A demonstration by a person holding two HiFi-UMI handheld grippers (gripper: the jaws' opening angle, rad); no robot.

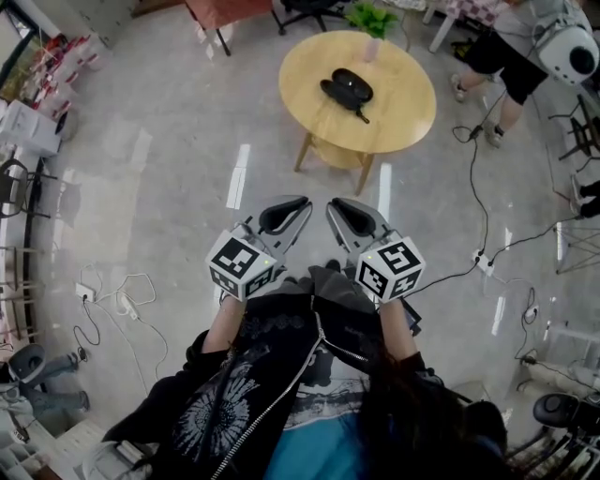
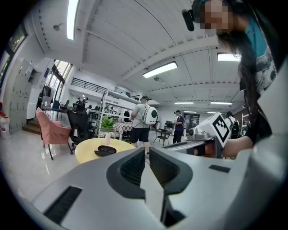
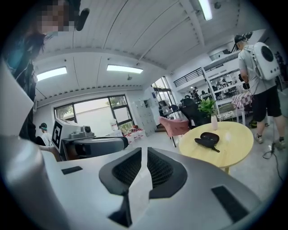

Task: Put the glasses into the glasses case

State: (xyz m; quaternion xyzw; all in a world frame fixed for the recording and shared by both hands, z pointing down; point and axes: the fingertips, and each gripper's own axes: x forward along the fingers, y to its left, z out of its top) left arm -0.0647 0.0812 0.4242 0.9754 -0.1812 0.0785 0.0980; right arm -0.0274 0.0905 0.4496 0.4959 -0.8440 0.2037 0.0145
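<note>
A round yellow table (image 1: 403, 103) stands well ahead of me on the grey floor. On it lies a black oval glasses case (image 1: 353, 84), with dark glasses (image 1: 343, 101) touching its near side, one temple sticking out. From here I cannot tell whether the case is open. Both items show as a small dark shape on the table in the left gripper view (image 2: 106, 150) and in the right gripper view (image 3: 208, 139). My left gripper (image 1: 302, 204) and right gripper (image 1: 334, 206) are held side by side near my body, far from the table. Both are shut and hold nothing.
A small plant in a pink vase (image 1: 372, 26) stands at the table's far edge. A person with a white backpack (image 1: 530, 37) stands beyond the table to the right. Cables and a power strip (image 1: 483, 262) lie on the floor at right. A pink chair (image 2: 51, 130) stands to the left.
</note>
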